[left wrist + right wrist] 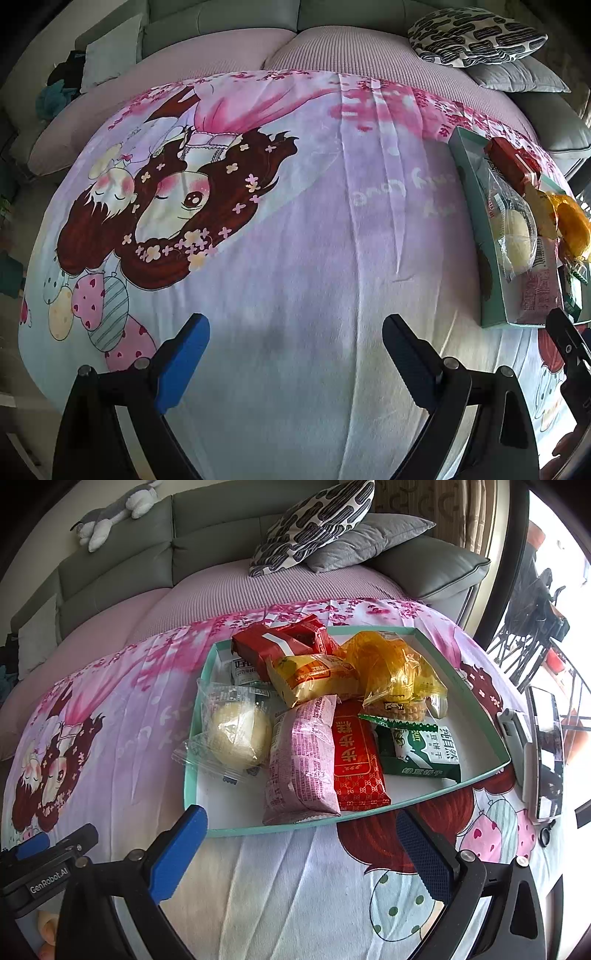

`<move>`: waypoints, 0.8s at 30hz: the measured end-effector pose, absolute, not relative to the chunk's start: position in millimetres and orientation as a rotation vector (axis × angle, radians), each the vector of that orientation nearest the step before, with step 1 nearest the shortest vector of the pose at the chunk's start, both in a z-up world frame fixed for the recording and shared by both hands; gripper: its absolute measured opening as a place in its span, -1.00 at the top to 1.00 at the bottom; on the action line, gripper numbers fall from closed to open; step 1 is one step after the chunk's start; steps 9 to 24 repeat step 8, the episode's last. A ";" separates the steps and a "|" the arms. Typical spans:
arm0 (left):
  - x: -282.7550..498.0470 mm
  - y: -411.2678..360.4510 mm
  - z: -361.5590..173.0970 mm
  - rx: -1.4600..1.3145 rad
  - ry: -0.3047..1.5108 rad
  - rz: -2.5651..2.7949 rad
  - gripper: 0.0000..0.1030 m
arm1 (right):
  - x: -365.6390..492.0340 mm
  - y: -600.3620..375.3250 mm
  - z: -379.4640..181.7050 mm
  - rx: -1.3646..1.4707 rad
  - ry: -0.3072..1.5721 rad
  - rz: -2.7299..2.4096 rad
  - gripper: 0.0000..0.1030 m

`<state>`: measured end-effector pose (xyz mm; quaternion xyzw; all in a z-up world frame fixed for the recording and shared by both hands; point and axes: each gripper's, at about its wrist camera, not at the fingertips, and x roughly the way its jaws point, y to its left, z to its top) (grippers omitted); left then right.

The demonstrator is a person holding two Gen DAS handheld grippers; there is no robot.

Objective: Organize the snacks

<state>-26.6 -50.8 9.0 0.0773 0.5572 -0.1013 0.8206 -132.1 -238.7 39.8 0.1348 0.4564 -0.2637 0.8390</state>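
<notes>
One tray (207,672) holds eight snack packets; both hand-held grippers (295,354) (303,845) gape, gripping nothing.

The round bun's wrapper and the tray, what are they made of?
The bun's wrapper looks like thin clear plastic: you can see the bun through it, and it is shiny and crinkled. The tray looks like cardboard, matte mint green with thin, straight walls, though I can't be sure.

Daylight floods from a blown-out window (576,602) at right; fisheye bending darkens every edge, soft shadows falling near the lens.
</notes>
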 end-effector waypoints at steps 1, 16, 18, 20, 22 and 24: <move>-27.0 -50.7 8.5 0.164 1.186 -0.215 -0.84 | -132.0 -238.7 39.6 0.286 0.966 -0.558 -1.00; -24.7 -47.5 15.0 0.128 1.159 -0.220 -0.84 | -131.2 -239.7 38.4 0.295 0.971 -0.556 -1.00; -24.7 -47.5 15.0 0.128 1.159 -0.220 -0.84 | -131.2 -239.7 38.4 0.295 0.971 -0.556 -1.00; -24.7 -47.5 15.0 0.128 1.159 -0.220 -0.84 | -131.2 -239.7 38.4 0.295 0.971 -0.556 -1.00; -24.7 -47.5 15.0 0.128 1.159 -0.220 -0.84 | -131.2 -239.7 38.4 0.295 0.971 -0.556 -1.00; -24.7 -47.5 15.0 0.128 1.159 -0.220 -0.84 | -131.2 -239.7 38.4 0.295 0.971 -0.556 -1.00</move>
